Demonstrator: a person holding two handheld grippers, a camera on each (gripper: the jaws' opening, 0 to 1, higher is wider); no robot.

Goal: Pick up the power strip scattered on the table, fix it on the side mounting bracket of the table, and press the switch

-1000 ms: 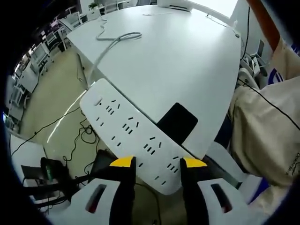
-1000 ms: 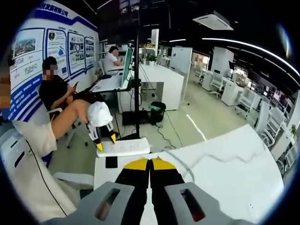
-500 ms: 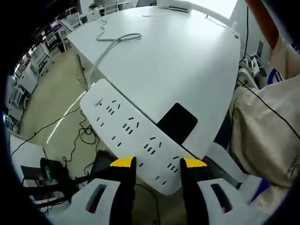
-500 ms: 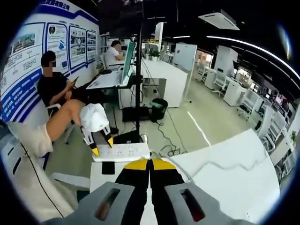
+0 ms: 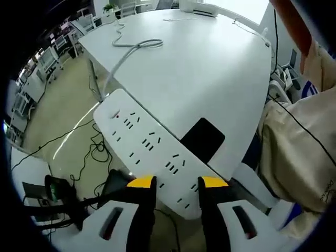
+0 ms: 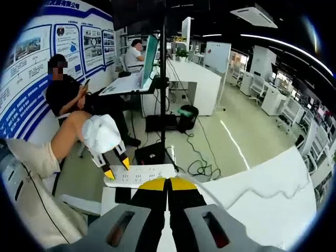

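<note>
A long white power strip (image 5: 149, 149) with several socket rows lies between the jaws of my left gripper (image 5: 176, 183), which is shut on its near end. The strip hangs over the side edge of the white table (image 5: 210, 68), partly above the floor. Beside it, a flat black rectangle (image 5: 202, 139) sits at the table's edge. The strip's grey cable (image 5: 131, 47) runs back across the tabletop. In the right gripper view, the left gripper (image 6: 117, 169) holds the power strip (image 6: 144, 174) level just beyond my right gripper (image 6: 168, 184). The right gripper's yellow-tipped jaws are pressed together with nothing between them.
The person's beige sleeve (image 5: 299, 142) fills the right side. Dark cables (image 5: 94, 152) trail on the floor below the table edge. A black pole (image 6: 164, 79) stands behind the strip, with a seated person (image 6: 65, 97) and desks (image 6: 189, 84) further off.
The left gripper's jaws have closed in slightly on the strip, which has shifted a little toward the table. In the right gripper view, the strip and left gripper sit a bit lower and nearer.
</note>
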